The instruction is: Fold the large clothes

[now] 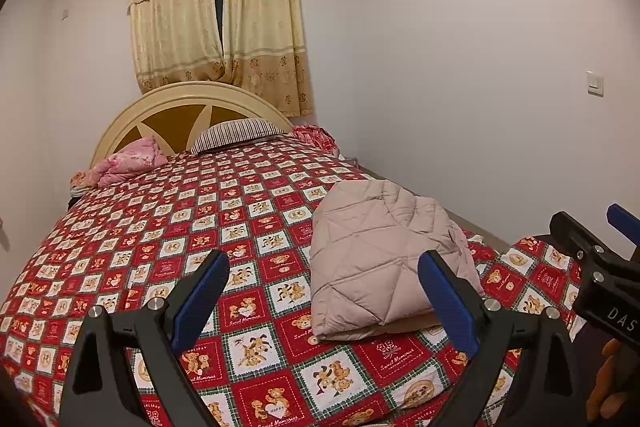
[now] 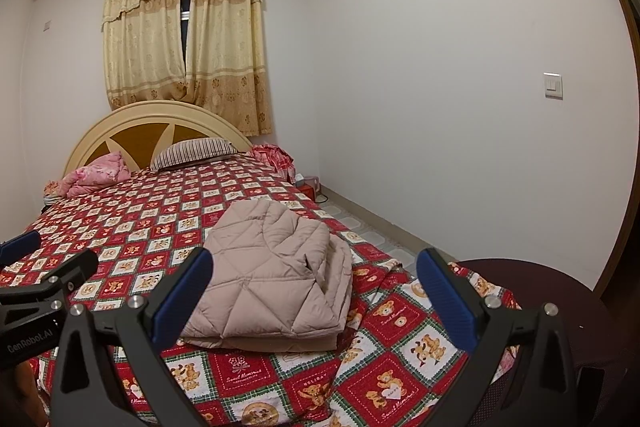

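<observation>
Quilted beige jacket (image 1: 384,259) lies folded in a compact bundle on bed (image 1: 168,227), centre-right of left view. Left hand-held gripper (image 1: 324,291) and right hand-held gripper (image 2: 316,291) both gape wide, empty, clear of it. Fold looks finished; next likely just tidy edges.

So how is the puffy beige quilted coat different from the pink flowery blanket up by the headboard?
The puffy beige quilted coat is folded into a neat flat bundle; the pink flowery blanket is bunched in a loose heap. The coat is plain with stitched diamond lines; the blanket has a flower print. The coat lies near the foot of the bed, close to both open grippers; the blanket sits far off by the headboard. Both rest on the red teddy-bear bedspread.
</observation>
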`<state>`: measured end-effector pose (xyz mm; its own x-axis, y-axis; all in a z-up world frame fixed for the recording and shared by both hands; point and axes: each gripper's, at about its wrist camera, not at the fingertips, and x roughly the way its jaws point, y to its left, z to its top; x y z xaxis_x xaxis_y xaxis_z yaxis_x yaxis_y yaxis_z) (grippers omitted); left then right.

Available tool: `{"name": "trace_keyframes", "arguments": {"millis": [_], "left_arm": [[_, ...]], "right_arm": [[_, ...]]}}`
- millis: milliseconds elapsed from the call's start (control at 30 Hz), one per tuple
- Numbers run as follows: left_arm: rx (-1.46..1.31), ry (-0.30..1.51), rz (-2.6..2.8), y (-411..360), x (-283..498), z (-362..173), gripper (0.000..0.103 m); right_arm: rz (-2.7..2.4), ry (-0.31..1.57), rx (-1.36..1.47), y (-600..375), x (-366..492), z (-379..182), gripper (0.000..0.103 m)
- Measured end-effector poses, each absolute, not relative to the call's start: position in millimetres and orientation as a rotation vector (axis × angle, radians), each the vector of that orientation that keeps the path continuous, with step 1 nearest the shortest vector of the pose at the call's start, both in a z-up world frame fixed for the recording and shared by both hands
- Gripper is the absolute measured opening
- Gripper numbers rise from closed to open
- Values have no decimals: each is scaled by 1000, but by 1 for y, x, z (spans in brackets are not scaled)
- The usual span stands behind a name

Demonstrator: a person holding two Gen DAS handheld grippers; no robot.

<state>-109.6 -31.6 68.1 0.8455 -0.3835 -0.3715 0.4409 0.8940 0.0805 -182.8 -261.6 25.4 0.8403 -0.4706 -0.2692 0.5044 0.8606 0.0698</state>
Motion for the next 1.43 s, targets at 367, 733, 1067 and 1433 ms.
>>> {"name": "trace_keyframes", "arguments": {"millis": [367,733,1067,1433], "left_arm": [[165,357,-437,-31,-109,68,96],[181,338,-406,-33,-103,70,96],[138,403,-423,-25,-82,61,96],[133,430,-386,-19,-70,55,96]], "right_arm": [[-514,252,141,-263,-183,25,103],[-517,250,142,-263,-183,24,103],[-516,264,145,-258,-180,22,103],[-524,289,165,-263,-177,15,103]]}}
